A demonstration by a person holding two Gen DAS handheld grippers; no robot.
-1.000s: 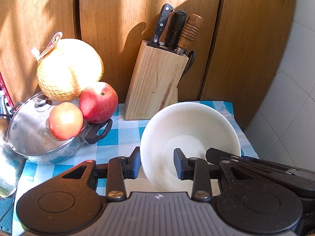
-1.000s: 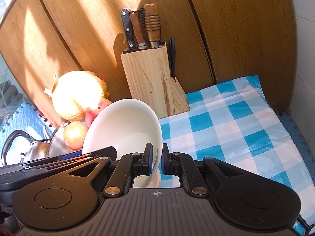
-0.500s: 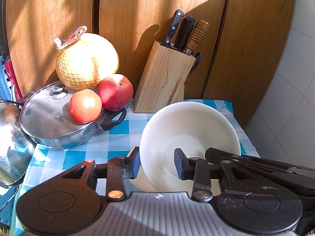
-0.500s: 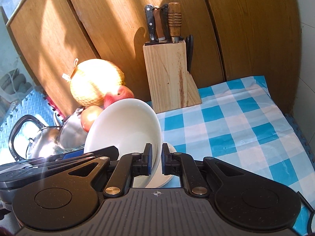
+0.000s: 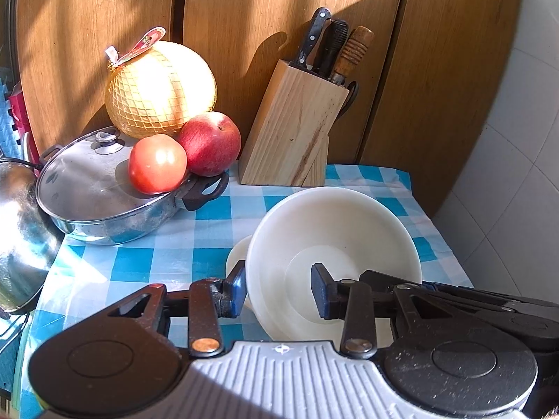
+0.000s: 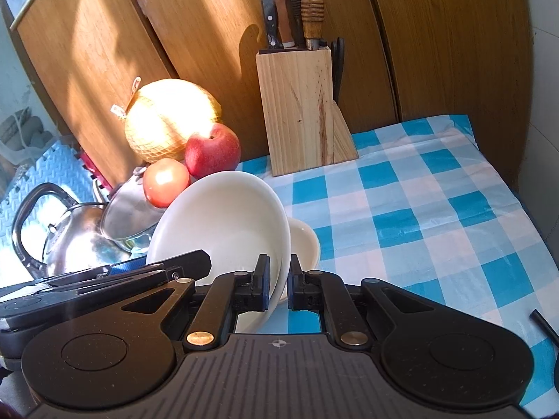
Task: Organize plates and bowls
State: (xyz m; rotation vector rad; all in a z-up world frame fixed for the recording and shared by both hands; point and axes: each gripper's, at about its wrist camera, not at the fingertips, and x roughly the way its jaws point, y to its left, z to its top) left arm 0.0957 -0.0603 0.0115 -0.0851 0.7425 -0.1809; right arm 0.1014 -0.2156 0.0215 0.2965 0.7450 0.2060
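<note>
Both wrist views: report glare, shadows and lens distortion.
Left wrist view: sunlight blows out the netted pomelo and glints on the tomato; the knife block casts a shadow on the bowed cabinet doors. Right wrist view: same glare on the pomelo, the kettle shines, corners darken, the white bowl stays sharp.

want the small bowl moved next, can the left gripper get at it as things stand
Probably not yet. The left gripper is open astride the rim of the big white bowl, which the right gripper holds tilted over the small bowl, covering most of it.
</note>
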